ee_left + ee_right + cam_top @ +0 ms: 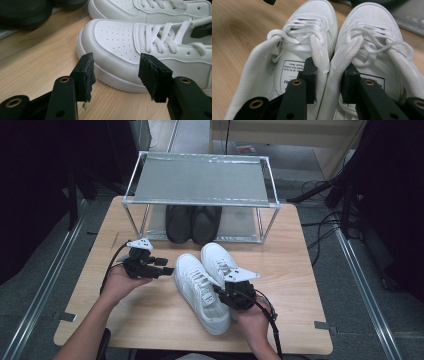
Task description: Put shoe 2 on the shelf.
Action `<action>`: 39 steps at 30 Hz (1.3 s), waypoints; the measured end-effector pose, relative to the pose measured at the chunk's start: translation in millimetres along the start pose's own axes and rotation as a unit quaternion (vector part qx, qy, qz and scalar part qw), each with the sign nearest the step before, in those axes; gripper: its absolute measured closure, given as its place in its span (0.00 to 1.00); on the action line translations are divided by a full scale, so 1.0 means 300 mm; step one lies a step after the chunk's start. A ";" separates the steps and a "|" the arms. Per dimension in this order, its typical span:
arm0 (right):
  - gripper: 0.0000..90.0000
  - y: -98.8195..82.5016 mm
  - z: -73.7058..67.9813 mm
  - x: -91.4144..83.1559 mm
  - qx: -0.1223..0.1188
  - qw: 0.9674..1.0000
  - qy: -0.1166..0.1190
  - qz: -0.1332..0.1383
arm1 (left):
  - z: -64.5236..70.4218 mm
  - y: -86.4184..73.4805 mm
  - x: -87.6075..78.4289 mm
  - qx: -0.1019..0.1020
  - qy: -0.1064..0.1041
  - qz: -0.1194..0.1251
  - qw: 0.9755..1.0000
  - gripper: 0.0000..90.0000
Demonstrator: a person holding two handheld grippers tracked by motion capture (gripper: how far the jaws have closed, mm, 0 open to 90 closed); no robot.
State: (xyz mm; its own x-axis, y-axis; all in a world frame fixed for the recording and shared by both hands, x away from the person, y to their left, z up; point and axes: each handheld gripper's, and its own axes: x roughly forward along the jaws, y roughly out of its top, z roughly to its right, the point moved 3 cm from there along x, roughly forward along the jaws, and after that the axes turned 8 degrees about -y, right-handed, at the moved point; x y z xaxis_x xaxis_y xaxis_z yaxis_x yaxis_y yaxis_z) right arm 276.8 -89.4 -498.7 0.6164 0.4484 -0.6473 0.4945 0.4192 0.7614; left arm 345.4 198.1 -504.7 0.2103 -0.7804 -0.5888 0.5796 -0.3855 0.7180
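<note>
White sneakers (205,287) (collars pinched together) near table (300,270) edge

Printed label, black-bordered, on the insole of the left white sneaker (294,57): several lines of small text are seen upside down, too fine to be read (a few larger letters below, possibly "IU", are partly covered). A second bordered label is seen inside the right white sneaker (372,50); nothing legible. No other text is found.
</note>
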 end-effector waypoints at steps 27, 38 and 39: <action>0.83 0.038 0.082 -0.004 -0.009 0.998 0.058 -0.023 | 0.007 -0.045 -0.055 0.001 0.022 0.005 1.000 0.50; 0.84 0.079 0.103 0.001 -0.038 0.994 0.094 -0.030 | 0.011 -0.097 -0.109 -0.016 0.041 0.016 0.999 0.49; 0.84 0.083 0.100 0.001 -0.043 0.994 0.100 -0.030 | 0.012 -0.102 -0.113 -0.018 0.042 0.019 0.999 0.49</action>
State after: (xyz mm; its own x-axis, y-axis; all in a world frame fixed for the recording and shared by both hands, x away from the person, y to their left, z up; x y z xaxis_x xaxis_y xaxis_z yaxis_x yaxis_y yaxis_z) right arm 307.7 -102.5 -478.9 0.4490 0.5649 -0.6922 0.4677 0.5115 0.7208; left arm 317.6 234.6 -505.4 0.2971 -0.7499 -0.5911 0.5973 -0.3370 0.7278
